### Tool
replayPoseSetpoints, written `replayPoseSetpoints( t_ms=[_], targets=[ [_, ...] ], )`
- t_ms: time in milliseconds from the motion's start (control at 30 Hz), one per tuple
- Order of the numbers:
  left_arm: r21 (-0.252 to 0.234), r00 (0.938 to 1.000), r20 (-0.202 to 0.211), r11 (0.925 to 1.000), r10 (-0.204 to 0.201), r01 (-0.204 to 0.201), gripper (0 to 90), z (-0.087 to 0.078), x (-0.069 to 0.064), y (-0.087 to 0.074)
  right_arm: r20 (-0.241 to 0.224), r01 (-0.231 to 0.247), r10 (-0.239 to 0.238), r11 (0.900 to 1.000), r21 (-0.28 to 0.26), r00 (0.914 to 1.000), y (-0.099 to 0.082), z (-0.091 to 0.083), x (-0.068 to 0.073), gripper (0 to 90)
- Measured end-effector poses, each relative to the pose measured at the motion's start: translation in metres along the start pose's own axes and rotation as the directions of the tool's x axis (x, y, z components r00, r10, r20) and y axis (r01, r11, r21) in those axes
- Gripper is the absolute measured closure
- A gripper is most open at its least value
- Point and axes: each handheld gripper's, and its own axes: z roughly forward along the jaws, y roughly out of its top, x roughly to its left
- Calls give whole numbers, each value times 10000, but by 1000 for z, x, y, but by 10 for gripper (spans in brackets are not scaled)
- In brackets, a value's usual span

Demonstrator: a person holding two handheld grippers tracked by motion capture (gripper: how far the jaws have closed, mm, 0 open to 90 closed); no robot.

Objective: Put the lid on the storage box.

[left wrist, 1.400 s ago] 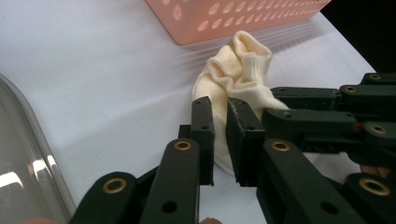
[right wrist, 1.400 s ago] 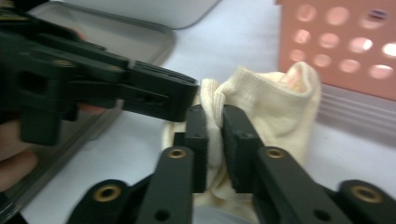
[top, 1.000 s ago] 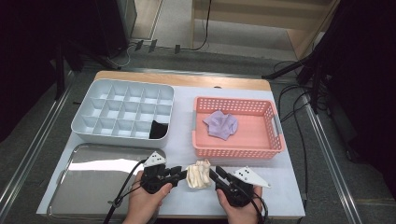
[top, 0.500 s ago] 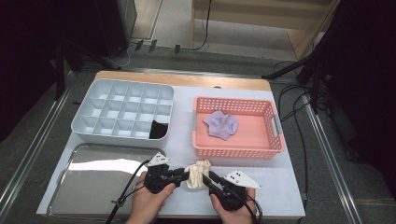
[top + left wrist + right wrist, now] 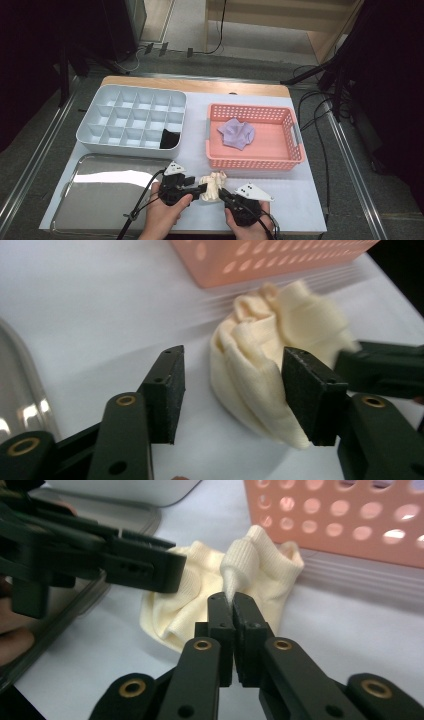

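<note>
Currently, left to right: steel tray [image 5: 95,195] sits front-left on the worktop [image 5: 295,200], white divider box [image 5: 132,120] behind it. Left gripper [image 5: 200,189] has just been opening; its fingers [image 5: 167,385] stand spread, cream sock [image 5: 212,185] between them, one pad against the fabric, not clamped. Sock lies bunched on the worktop just in front of the pink basket [image 5: 255,159], between both grippers. Right gripper [image 5: 223,193] has just been closing; its fingers [image 5: 220,615] are pressed together, pinching a ribbed fold of the sock. Purple cloth [image 5: 236,133] lies in the basket.
</note>
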Motion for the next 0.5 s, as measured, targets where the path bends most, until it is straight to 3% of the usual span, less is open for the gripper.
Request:
replayPoseSetpoints(
  t_ms=[67,133,300,367,400,433,467,500],
  targets=[
    [138,9999,-105,9999,82,-80,516,2,0,-1,190,-244,246,9996,-128,9995,2,-4,-5,886],
    [201,9999,-80,9998,67,-65,620,3,1,-1,457,-519,531,9983,-261,9975,3,-8,-12,888],
    [187,9996,-190,9996,203,-200,656,4,-1,-1,998,-1197,1275,9895,-809,9868,5,-24,-38,889],
    [152,9996,-195,9997,196,-193,637,4,-2,-1,453,-1263,1314,9869,-1006,9903,6,-28,-38,887],
    [142,9996,-197,9997,225,-222,637,5,-3,-1,453,-1263,1314,9869,-1006,9903,6,-28,-38,887],
    [138,9995,-218,9996,248,-245,630,5,-4,-1,219,-1120,1150,9876,-1102,9931,6,-28,-35,886],
    [190,9992,-236,9993,325,-320,628,5,-4,-1,-398,-601,555,9902,-1259,9977,8,-27,-21,885],
    [196,9992,-240,9993,314,-309,632,5,-5,-1,-514,-388,327,9916,-1235,9981,9,-26,-16,885]
  ],
)
